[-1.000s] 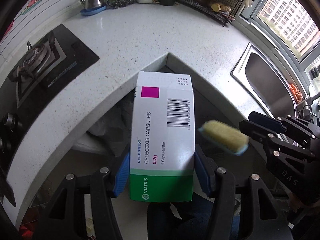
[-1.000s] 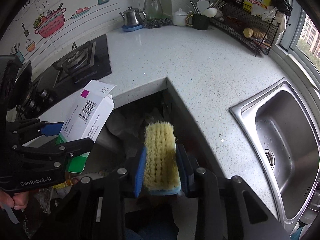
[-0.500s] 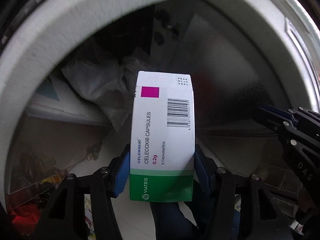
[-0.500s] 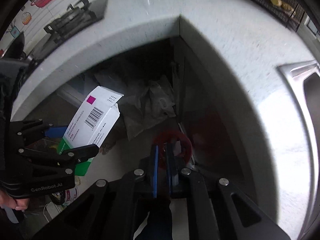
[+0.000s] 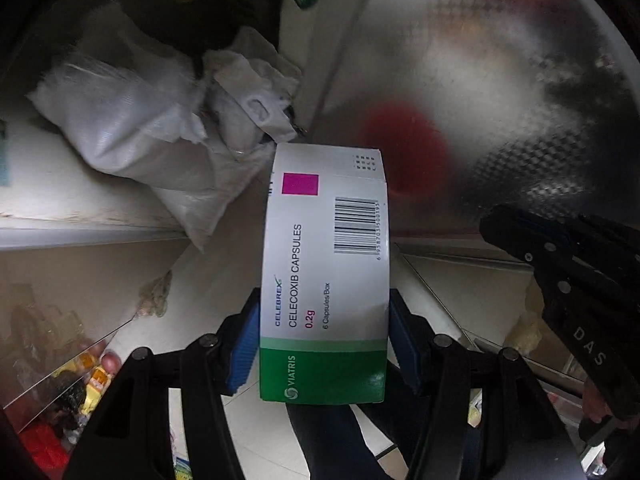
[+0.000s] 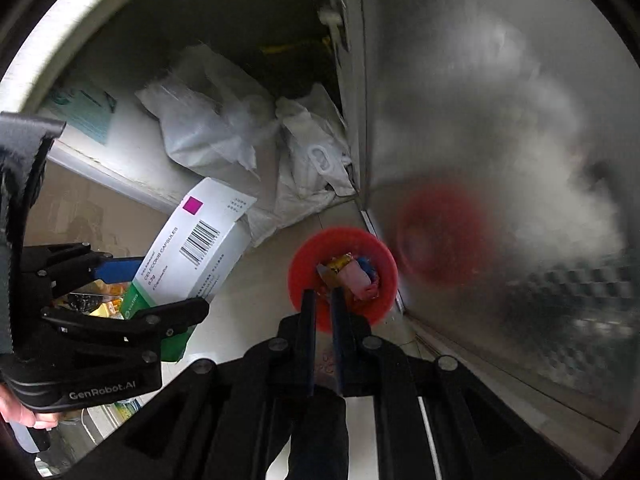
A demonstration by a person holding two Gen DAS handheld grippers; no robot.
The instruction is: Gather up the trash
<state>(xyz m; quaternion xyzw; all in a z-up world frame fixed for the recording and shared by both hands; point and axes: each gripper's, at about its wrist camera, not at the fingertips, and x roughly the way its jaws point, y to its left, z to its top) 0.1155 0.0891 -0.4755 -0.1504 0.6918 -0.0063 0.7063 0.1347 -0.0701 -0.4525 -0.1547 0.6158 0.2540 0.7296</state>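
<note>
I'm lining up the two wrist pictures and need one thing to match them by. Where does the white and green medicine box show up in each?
Left wrist view: the medicine box fills the lower centre, standing upright, clamped between the left tool's blue pads.
Right wrist view: the box sits left of centre, tilted, in the left tool.
Shared landmark: the crumpled white plastic bags lie just beyond the box in both.

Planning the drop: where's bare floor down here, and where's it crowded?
Bare tile lies between the white bags, the red bin and the medicine box. Crowded: the bin already holds wrappers, bags fill the shelf corner, packets clutter the lower left.
</note>
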